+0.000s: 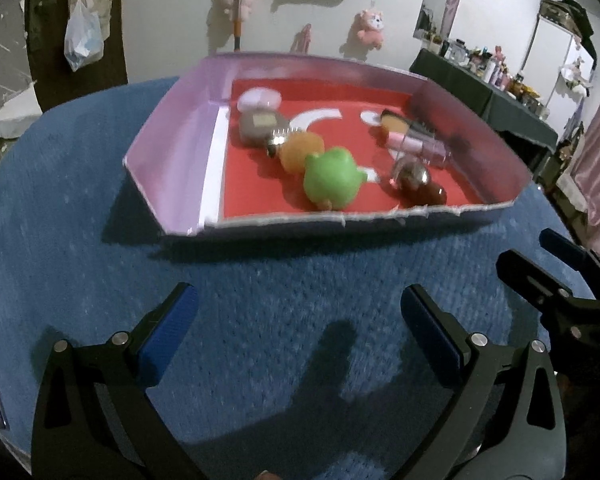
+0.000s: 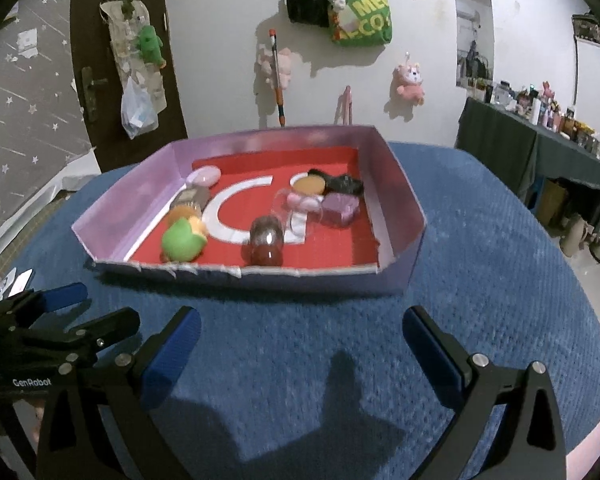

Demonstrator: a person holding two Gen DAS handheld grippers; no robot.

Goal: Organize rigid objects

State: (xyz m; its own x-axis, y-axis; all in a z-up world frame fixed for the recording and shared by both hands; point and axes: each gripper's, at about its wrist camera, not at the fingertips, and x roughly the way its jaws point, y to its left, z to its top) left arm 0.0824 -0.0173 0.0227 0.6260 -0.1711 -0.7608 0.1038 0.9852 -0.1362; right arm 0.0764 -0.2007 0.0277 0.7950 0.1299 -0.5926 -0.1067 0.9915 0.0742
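Both claws hover low over the blue textured table (image 2: 480,240), side by side and well short of the box, each with its blue-padded fingers spread wide and nothing between them: the left claw (image 1: 300,324) sits at the bottom of its own view, and the right claw (image 2: 302,344) does the same in its view. The shallow cardboard box (image 2: 404,216), lilac on its walls and red on its floor with white lettering, rests on the table ahead of both claws and already holds all the small objects. On the left side of the box a green frog-like toy (image 2: 182,240) lies nearest the front wall, touching an orange round toy (image 1: 302,152) just behind it, with a grey rounded block (image 1: 260,126) and a pale pink oval piece (image 2: 204,176) farther back. Near the front middle lies a dark brown capsule-shaped item (image 2: 265,240) with a shiny top. Toward the right side sit a purple block (image 2: 340,208), a small pink piece (image 2: 302,201) under clear plastic, and a black compact with an orange disc (image 2: 310,185).
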